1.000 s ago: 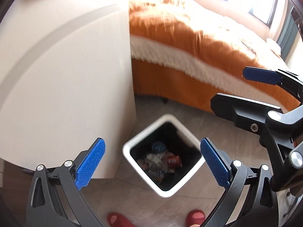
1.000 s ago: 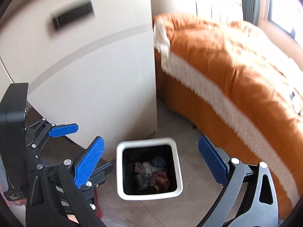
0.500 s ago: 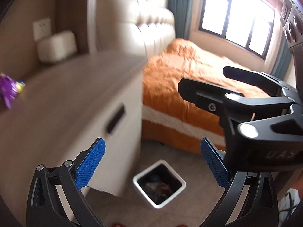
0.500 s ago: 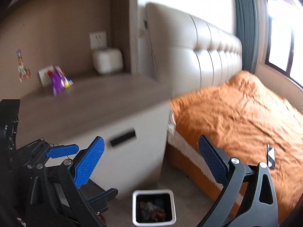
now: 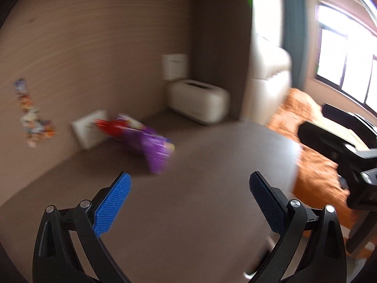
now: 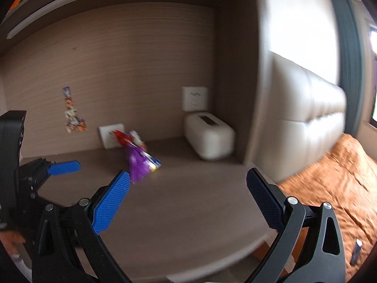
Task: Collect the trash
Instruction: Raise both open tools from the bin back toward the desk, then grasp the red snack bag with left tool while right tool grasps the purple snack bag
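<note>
A purple and red snack wrapper [image 5: 146, 141] lies on the brown nightstand top [image 5: 200, 200], near the back wall; it also shows in the right wrist view [image 6: 137, 158]. My left gripper [image 5: 188, 202] is open and empty above the nightstand, short of the wrapper. My right gripper [image 6: 186, 200] is open and empty, to the right of the left one, with the wrapper just beyond its left finger. The trash bin is out of view.
A white tissue box [image 6: 209, 139] stands at the back right of the nightstand. A white card [image 6: 110, 135] leans on the wall behind the wrapper. A sticker [image 6: 71, 115] is on the wall. The orange bed [image 6: 337, 181] lies to the right.
Both grippers have swung up from the white trash bin on the floor to the nightstand top. The bin has left both views; the wrapper is now close ahead.
</note>
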`<state>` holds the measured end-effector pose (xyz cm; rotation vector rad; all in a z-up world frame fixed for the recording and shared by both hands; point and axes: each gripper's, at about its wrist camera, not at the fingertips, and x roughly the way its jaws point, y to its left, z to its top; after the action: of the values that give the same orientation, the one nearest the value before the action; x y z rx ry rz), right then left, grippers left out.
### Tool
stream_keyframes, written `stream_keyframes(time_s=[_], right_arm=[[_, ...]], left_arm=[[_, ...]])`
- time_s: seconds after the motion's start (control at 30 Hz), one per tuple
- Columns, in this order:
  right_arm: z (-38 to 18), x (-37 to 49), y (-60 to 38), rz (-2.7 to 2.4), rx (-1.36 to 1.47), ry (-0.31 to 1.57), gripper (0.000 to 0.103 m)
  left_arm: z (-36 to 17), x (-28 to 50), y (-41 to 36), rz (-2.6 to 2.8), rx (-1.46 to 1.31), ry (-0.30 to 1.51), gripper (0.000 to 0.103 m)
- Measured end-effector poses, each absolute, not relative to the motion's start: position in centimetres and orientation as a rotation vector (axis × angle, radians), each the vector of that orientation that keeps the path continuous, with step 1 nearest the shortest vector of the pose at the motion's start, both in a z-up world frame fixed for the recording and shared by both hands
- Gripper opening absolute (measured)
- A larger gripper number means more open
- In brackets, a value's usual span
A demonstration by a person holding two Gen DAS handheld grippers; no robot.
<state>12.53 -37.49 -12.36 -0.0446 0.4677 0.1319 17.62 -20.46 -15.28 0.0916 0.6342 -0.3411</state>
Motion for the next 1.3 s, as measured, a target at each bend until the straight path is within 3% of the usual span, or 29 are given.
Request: stream_keyframes(time_s=[0.2,0.4,1.1,1.17,1.23,1.27,1.3], right_arm=[[-13.1,18.3,-32.0,0.229,-0.085,0.491,0.099],[-16.6,24.0,-27.9,0.267,-0.134,0.567,0.099],[-22.8,32.4,-24.7,0.277,-0.213,0.724,0.097],[-23.1,32.8,-24.5,0.292,-0.219,0.745,0.072],[-23.7,33.4,-24.3,0.307,-0.221,0.782,0.056],[-23.8,33.5,-24.3,0.314,-0.225,0.787,0.054],[-23.9,33.5,-24.2,0.323,-0.231,0.792,0.052]], left_arm=[[-13.9,24.2,-12.5,-0.212,0.051,0.61,0.098],[-15.2,31.4,-10.0,-0.193,0.036,0.631,0.098],[-21.6,43.6,-13.9,-0.239,0.014,0.841,0.099],[-22.1,44.1,-14.3,-0.245,0.004,0.856,0.098],[-22.3,44.5,-14.6,-0.233,-0.005,0.864,0.095],[-22.4,44.7,-14.7,-0.235,-0.011,0.873,0.092],[-22.7,45.0,-14.8,-0.228,-0.014,0.882,0.082]])
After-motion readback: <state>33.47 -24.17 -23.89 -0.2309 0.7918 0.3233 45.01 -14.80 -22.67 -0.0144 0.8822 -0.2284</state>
